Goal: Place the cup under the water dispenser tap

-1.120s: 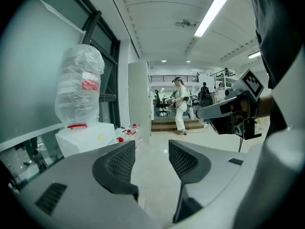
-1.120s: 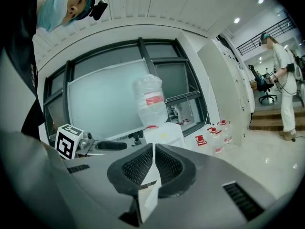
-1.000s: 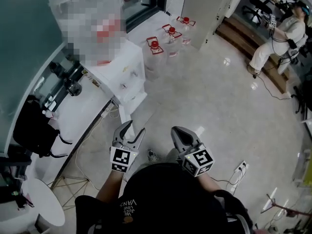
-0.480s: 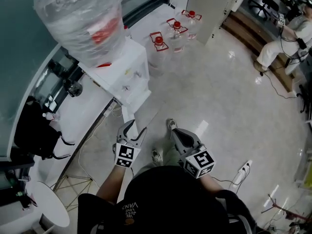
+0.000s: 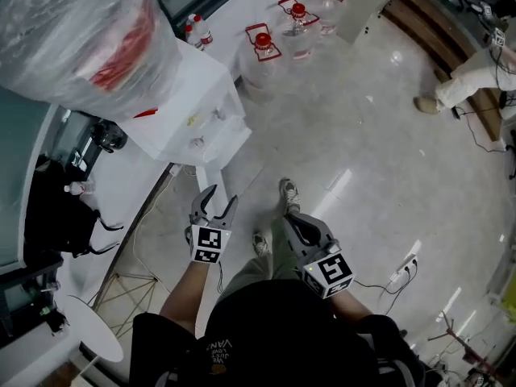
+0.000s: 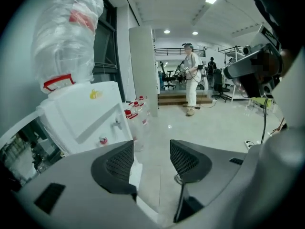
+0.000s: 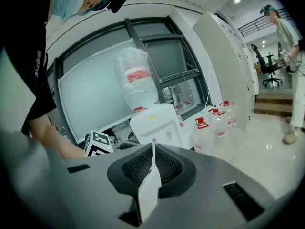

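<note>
The white water dispenser [image 5: 193, 107] stands at the upper left with a plastic-wrapped bottle [image 5: 76, 35] on top; its taps [image 6: 116, 124] face the floor space in front of me. My left gripper [image 5: 219, 200] is open and holds nothing, its jaws [image 6: 151, 159] apart and aimed past the dispenser's front. My right gripper [image 5: 292, 218] is shut on a thin white thing [image 7: 150, 185] seen edge-on, which looks like a flattened paper cup. Both grippers hang at waist height, well short of the dispenser [image 7: 155, 123].
Several big water jugs with red caps [image 5: 262, 51] stand on the floor behind the dispenser. A counter with a black bag [image 5: 56, 208] runs along the left, with a small round white table [image 5: 93, 337] below it. A power strip [image 5: 403, 268] lies at the right; a person [image 5: 472, 71] is far right.
The view has moved closer to the dispenser, which now looms larger at the upper left. Both grippers keep the same pose, left open, right shut.
</note>
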